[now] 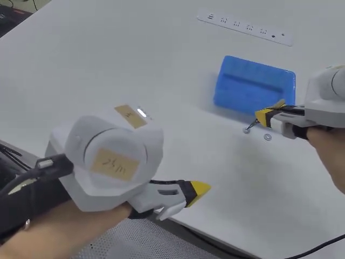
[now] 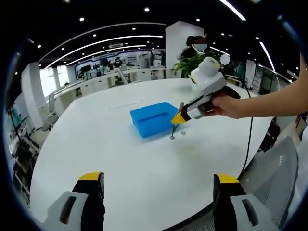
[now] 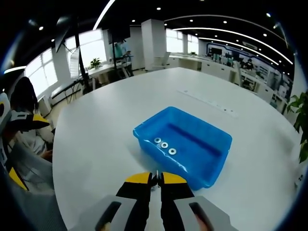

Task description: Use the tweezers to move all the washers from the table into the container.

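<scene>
My right gripper point(image 1: 265, 116) is shut on thin metal tweezers point(image 1: 252, 125) just in front of the blue container point(image 1: 229, 94). The tweezer tips touch down at a small washer point(image 1: 247, 130); I cannot tell whether they hold it. A second washer point(image 1: 268, 137) lies on the table beside it. In the right gripper view the yellow-tipped right gripper point(image 3: 155, 178) points at the container point(image 3: 192, 169), which holds three washers point(image 3: 164, 144). My left gripper point(image 1: 197, 192) hangs open and empty over the table's near edge; its own view shows the left gripper point(image 2: 158, 178), the tweezers point(image 2: 176, 124) and both washers point(image 2: 183, 132).
A white power strip point(image 1: 245, 26) lies on the white table point(image 1: 135, 65) beyond the container. A black cable point(image 1: 312, 248) runs along the near right edge. The left gripper point(image 3: 21, 120) shows at the left of the right gripper view. A grey mesh chair point(image 2: 279, 168) stands beside the table.
</scene>
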Tool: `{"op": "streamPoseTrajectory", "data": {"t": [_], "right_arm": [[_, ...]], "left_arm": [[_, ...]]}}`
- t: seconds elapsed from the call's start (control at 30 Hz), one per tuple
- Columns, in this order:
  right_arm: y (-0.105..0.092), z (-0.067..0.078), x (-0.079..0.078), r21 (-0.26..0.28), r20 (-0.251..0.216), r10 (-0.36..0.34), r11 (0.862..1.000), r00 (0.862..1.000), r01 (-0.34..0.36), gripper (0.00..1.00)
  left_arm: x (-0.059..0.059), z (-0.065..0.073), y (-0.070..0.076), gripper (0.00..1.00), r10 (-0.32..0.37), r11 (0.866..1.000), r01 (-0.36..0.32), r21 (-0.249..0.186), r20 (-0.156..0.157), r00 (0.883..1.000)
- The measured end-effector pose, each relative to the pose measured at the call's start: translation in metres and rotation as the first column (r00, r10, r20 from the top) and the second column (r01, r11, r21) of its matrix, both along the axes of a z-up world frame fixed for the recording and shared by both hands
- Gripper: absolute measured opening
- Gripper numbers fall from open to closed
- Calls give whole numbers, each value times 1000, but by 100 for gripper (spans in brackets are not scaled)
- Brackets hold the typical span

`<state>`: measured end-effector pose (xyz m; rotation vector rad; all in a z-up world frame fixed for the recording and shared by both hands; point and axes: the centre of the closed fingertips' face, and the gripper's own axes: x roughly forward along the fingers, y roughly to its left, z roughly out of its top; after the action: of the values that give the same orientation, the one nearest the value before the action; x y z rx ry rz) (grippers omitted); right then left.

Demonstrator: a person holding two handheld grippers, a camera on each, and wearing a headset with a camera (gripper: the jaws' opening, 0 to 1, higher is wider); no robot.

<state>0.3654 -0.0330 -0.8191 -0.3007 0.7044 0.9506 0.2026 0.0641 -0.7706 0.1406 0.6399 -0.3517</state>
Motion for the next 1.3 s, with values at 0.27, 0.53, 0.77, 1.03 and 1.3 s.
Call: {"op": "streamPoseTrajectory", "data": {"t": [0.27, 0.53, 0.77, 1.03, 1.3], "right_arm": [[0, 0, -1, -16, -9, 4, 1000, 1000, -4, 3], [-3, -1, -2, -21, -24, -2, 1000, 1000, 1, 3], [-4, -2, -3, -27, -33, -4, 1000, 999, 3, 3], [-5, -4, -7, -44, -44, 3, 999, 999, -5, 3], [-4, -5, -5, -56, -54, -5, 998, 999, 2, 3]], "left_arm": [[1, 0, 1, 96, -1, 1000, 1, 2, -1, 1000], [1, -1, 1, 96, 0, 1000, 0, 1, -1, 1000], [0, -1, 1, 96, 2, 1000, -2, 2, -2, 1000], [1, -1, -1, 96, -1, 1000, 1, 0, 2, 1000], [0, -2, 2, 96, 2, 1000, -2, 0, 2, 1000]]}}
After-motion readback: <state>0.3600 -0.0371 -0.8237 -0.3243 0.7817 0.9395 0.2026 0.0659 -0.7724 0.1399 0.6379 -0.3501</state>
